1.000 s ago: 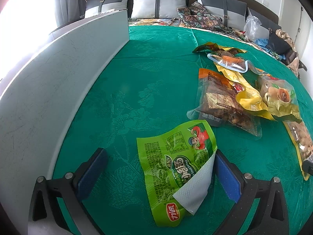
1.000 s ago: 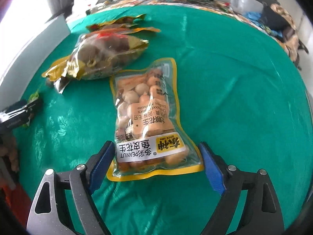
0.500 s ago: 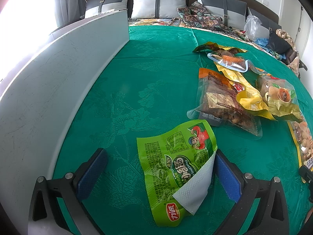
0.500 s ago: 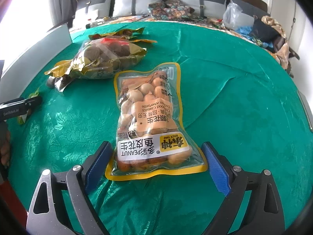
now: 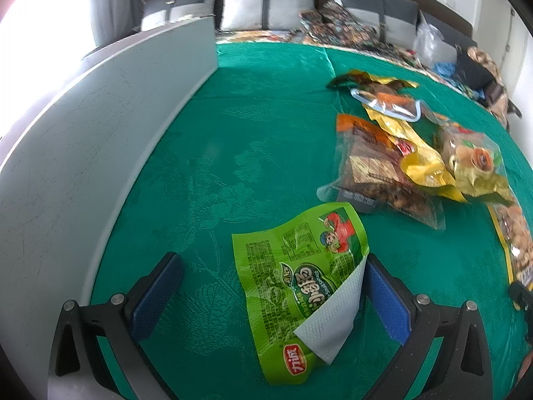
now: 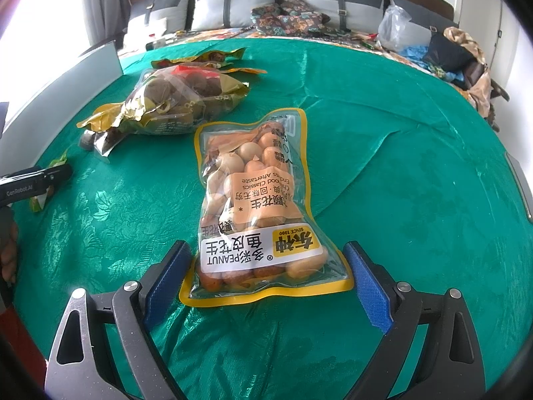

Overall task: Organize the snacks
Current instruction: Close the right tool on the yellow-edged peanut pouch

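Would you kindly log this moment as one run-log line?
left tongs: open over green foil snack packet | right tongs: open, just widened, astride clear yellow-edged peanut bag | green tablecloth

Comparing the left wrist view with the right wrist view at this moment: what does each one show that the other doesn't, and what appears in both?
Only the left wrist view shows the left gripper from behind, jaws wide, with the whole green snack packet lying flat between them, and the clear bag of brown snacks.

Only the right wrist view shows the right gripper, jaws wide either side of the near end of the peanut bag, not pressing it.

Both show the green cloth, the grey board, the gold-foil snack bag and the pillows behind.
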{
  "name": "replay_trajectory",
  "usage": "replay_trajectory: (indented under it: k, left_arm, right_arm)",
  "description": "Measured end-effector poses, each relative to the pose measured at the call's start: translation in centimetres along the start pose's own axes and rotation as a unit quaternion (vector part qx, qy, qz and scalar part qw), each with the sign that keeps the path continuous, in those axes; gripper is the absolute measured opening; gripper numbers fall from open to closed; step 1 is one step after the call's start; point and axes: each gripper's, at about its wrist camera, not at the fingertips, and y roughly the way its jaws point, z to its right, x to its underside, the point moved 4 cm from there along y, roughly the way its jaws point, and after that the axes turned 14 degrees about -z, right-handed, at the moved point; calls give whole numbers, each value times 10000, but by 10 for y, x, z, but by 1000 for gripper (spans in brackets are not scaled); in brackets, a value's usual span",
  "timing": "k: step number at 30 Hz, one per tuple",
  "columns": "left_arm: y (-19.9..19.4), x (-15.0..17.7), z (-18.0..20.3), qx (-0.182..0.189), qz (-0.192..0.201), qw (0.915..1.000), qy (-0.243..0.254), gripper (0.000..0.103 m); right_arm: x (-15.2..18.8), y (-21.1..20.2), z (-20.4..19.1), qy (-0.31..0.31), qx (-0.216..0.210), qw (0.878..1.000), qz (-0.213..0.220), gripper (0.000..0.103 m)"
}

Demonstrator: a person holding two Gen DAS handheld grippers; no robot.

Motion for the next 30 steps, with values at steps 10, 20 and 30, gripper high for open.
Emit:
replay_trajectory:
  k: [10, 20, 30]
  left_arm:
    - [-3, 3, 5, 267, -743, 9957, 481, 102]
    - [-19, 10, 19, 511, -487, 9956, 613, 52]
    - [-98, 31, -29, 1959, 120, 9800, -345, 52]
  right_arm:
    - [0, -25, 8, 19, -809, 9961, -352, 93]
    - [-49, 22, -22, -429, -65, 9811, -1887, 87]
    - [-35, -50, -3, 476, -1018, 9852, -1295, 58]
